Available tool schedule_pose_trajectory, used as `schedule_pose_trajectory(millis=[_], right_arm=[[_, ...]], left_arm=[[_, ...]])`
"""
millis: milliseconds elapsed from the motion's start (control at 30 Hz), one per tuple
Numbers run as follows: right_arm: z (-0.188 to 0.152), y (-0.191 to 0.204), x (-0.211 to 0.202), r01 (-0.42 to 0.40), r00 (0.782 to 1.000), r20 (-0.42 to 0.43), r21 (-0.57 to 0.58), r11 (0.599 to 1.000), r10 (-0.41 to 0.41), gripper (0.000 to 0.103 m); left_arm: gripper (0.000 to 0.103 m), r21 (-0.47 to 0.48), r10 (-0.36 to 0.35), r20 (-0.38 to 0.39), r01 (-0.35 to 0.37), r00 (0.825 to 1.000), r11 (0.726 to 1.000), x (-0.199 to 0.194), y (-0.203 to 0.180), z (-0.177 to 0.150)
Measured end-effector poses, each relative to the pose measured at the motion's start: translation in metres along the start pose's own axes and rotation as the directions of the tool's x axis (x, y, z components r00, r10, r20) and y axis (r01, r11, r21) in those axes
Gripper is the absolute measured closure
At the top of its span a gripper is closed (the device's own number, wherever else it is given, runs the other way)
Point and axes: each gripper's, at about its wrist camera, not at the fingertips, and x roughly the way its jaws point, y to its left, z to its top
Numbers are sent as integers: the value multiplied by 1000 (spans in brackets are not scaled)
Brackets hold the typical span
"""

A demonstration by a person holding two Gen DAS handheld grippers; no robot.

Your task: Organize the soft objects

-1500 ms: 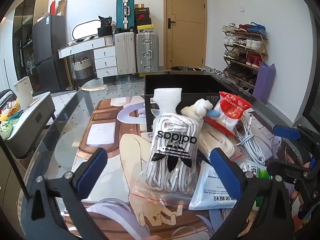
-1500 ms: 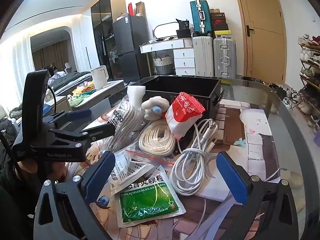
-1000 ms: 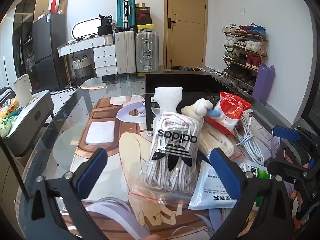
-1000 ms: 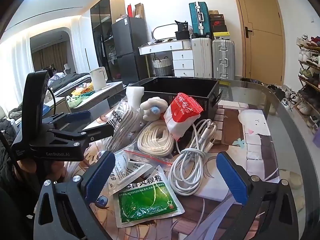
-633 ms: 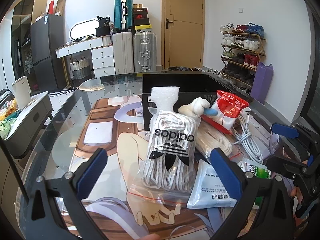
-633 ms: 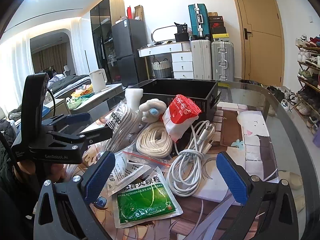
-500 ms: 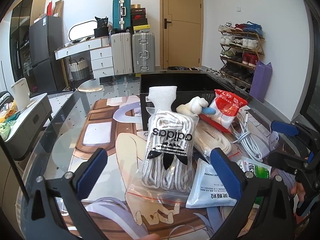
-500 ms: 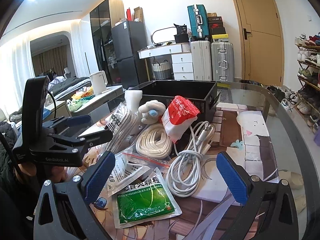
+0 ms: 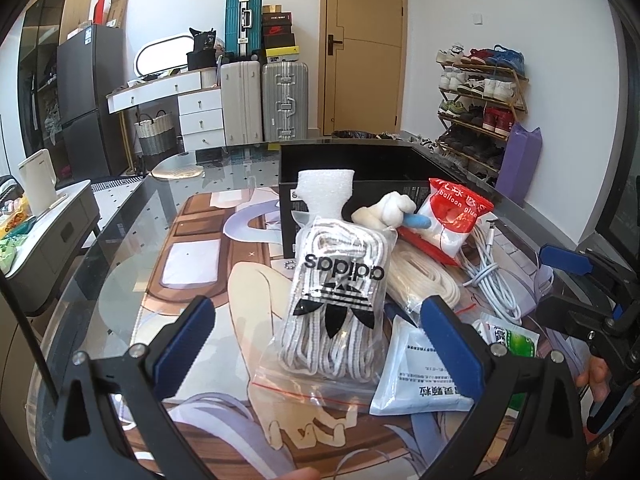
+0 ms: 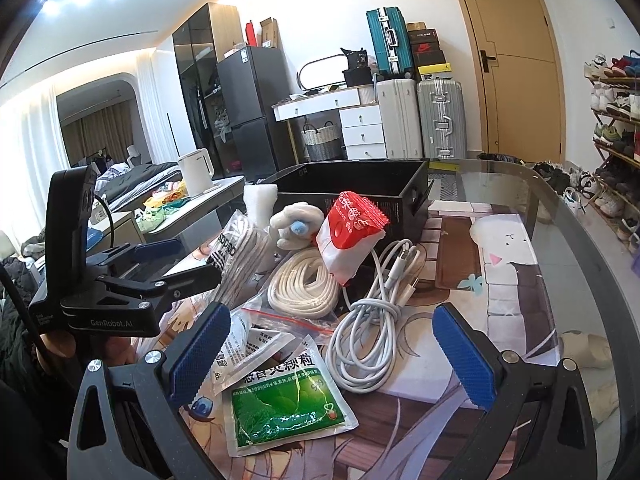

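A clear adidas bag of white laces (image 9: 338,296) lies on the glass table in front of my open, empty left gripper (image 9: 316,332). Behind it are a white foam piece (image 9: 325,192), a white plush toy (image 9: 386,210), a red balloon-glue packet (image 9: 452,218), a cream rope coil (image 10: 304,286) and a white cable bundle (image 10: 374,320). A green sachet (image 10: 286,410) and a white sachet (image 9: 416,376) lie near my open, empty right gripper (image 10: 332,352). A black box (image 10: 360,184) stands open behind the pile.
The table's glass edge (image 10: 592,248) curves round on the right. The left gripper's body (image 10: 100,280) is at the left of the right wrist view. Suitcases (image 9: 264,96), drawers and a shoe rack (image 9: 480,108) stand beyond the table.
Both wrist views have shifted slightly; the pile sits a little lower and left in the frames. Nothing was grasped and no object moved.
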Motion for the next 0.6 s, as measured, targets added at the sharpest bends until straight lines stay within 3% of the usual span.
schedule_pose_trajectory(millis=[600], right_arm=[[-2, -3, 1, 11, 1000, -3, 11, 1000, -11, 0]], left_arm=[[0, 18, 34, -7, -34, 999, 999, 2, -6, 1]])
